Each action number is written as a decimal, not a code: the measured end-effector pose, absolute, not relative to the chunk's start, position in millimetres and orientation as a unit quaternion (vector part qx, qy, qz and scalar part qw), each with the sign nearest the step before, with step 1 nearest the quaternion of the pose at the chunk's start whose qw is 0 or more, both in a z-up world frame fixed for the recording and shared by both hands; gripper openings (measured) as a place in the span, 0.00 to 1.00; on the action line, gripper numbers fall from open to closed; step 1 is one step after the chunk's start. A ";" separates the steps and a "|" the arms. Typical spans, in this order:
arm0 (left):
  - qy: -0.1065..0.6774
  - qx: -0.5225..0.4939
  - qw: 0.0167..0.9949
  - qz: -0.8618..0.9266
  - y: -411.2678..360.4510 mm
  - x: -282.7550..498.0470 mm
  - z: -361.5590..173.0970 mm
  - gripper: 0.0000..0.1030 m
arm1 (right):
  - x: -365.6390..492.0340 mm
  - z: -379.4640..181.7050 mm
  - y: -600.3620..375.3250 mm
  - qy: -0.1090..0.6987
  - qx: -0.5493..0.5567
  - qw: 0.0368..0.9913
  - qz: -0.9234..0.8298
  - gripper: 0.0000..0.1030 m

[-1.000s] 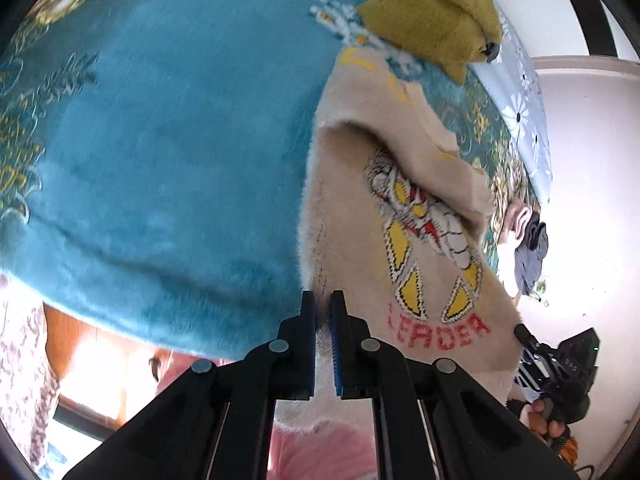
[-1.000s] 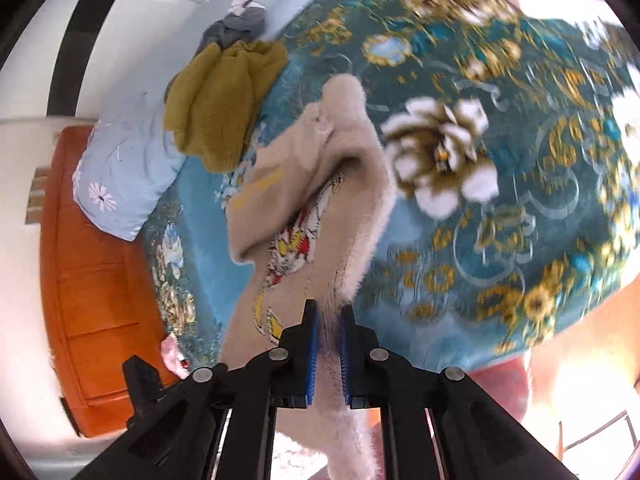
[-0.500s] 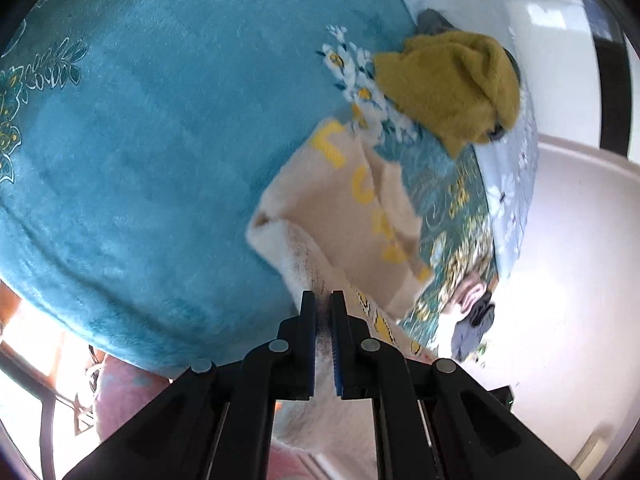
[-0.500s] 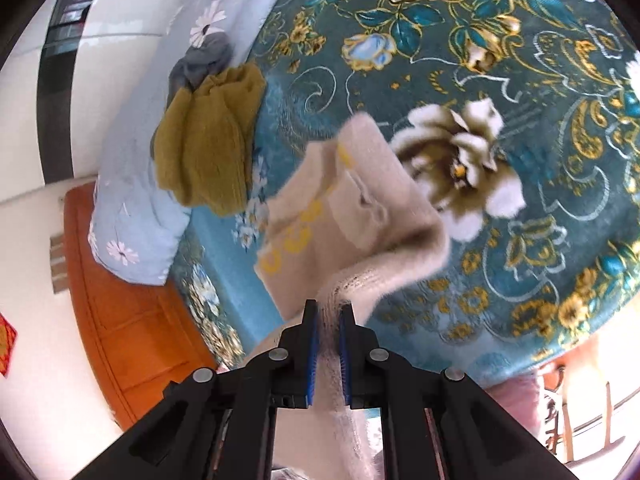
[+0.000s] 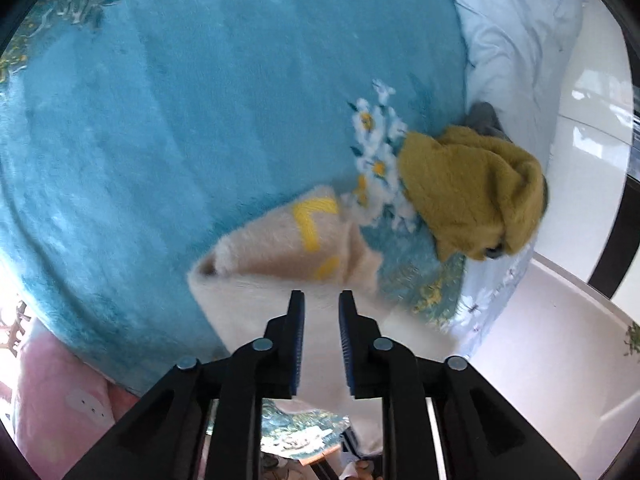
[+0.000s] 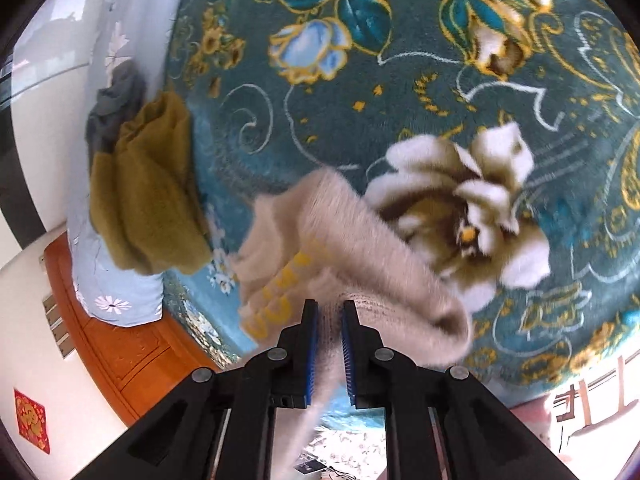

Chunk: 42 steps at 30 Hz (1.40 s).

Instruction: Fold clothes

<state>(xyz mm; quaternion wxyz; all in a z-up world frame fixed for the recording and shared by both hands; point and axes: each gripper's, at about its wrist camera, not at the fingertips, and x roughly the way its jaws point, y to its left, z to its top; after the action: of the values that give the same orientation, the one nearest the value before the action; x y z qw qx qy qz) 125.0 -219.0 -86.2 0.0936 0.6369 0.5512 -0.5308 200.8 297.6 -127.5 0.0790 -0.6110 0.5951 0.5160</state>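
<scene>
A fluffy beige sweater (image 5: 260, 252) with yellow letters lies folded over on the teal blanket (image 5: 200, 100). My left gripper (image 5: 321, 296) is right over its near edge. Its jaws are opening, with a clear gap; the fabric shows between them but the pads do not press it. In the right wrist view the same sweater (image 6: 360, 240) bunches beside a white flower print. My right gripper (image 6: 330, 304) still pinches a strip of it that runs down between the pads, though its jaws are starting to open.
A mustard garment (image 5: 472, 188) sits on a grey one (image 6: 116, 100) by the pale blue pillow (image 5: 512, 40) at the bed's head. The orange wooden bed frame (image 6: 120, 352) and white floor lie beyond. Something pink (image 5: 52, 392) lies below the bed edge.
Both grippers came down toward the bed and laid the sweater, which hung stretched between them, onto the blanket. The left jaws have parted; the right ones have barely widened.
</scene>
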 end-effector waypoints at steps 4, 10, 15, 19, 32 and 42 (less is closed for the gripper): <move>0.546 0.647 0.124 -0.517 -224.5 140.1 -100.3 0.19 | 196.7 -141.3 307.9 0.609 -0.594 0.093 0.518 0.18; 0.476 0.688 0.129 -0.532 -217.3 141.4 -109.8 0.31 | 183.3 -140.1 325.6 0.576 -0.600 0.109 0.545 0.22; 0.456 0.706 0.114 -0.530 -197.0 125.9 -124.0 0.49 | 176.6 -139.7 316.5 0.569 -0.605 0.097 0.549 0.55; 0.414 0.716 0.100 -0.553 -175.1 100.7 -129.5 0.55 | 168.8 -144.5 296.3 0.546 -0.630 0.084 0.545 0.58; 0.147 0.750 -0.006 -0.645 -105.0 67.2 -124.1 0.07 | 136.6 -115.3 242.8 0.353 -0.698 0.034 0.622 0.17; 0.174 0.735 0.009 -0.655 -136.6 83.3 -127.0 0.06 | 155.3 -122.4 260.0 0.358 -0.696 0.066 0.619 0.14</move>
<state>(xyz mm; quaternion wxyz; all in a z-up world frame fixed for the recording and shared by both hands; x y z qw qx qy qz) 83.3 -136.6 -127.0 0.0090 0.7353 0.1737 -0.6550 155.3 260.0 -122.4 0.0660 -0.6962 0.3577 0.6189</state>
